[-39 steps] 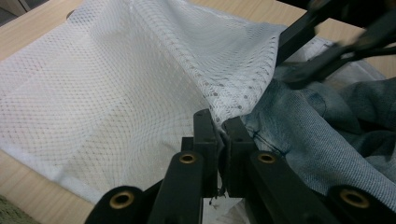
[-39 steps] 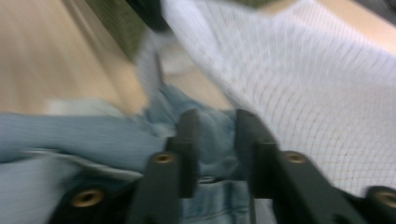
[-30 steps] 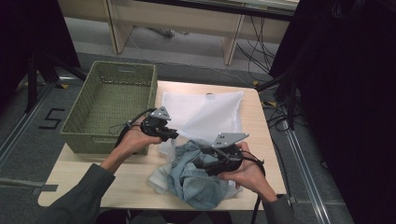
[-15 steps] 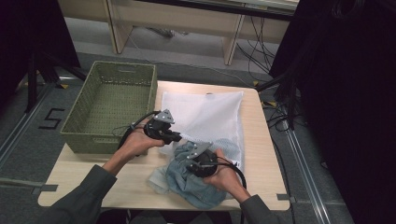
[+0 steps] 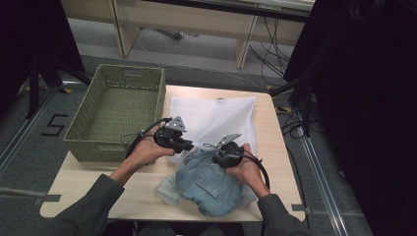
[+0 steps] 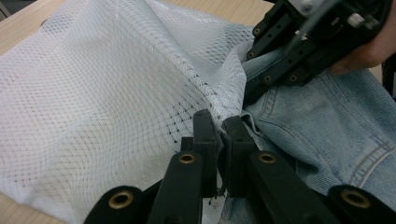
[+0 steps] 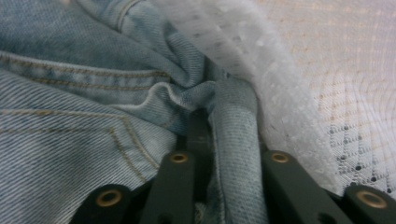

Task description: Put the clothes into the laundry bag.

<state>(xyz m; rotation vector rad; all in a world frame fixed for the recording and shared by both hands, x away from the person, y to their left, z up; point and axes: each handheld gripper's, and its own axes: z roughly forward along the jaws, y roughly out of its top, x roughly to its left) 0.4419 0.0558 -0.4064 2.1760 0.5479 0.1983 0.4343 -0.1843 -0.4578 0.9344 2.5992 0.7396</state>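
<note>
A white mesh laundry bag lies flat on the wooden table; its near edge lifts up at my left gripper. My left gripper is shut on that mesh edge. A bunched pair of light blue jeans sits at the bag's near edge. My right gripper is shut on a fold of the denim, right beside the mesh. In the left gripper view the right gripper presses the denim at the bag's mouth.
A green woven basket stands on the table's left side, close to my left hand. A thin pale cloth pokes out under the jeans. Cables trail on the floor to the right of the table.
My right gripper has moved left and forward with the jeans, from the table's right part to the bag's near edge beside the left gripper. The left gripper has stayed put.
</note>
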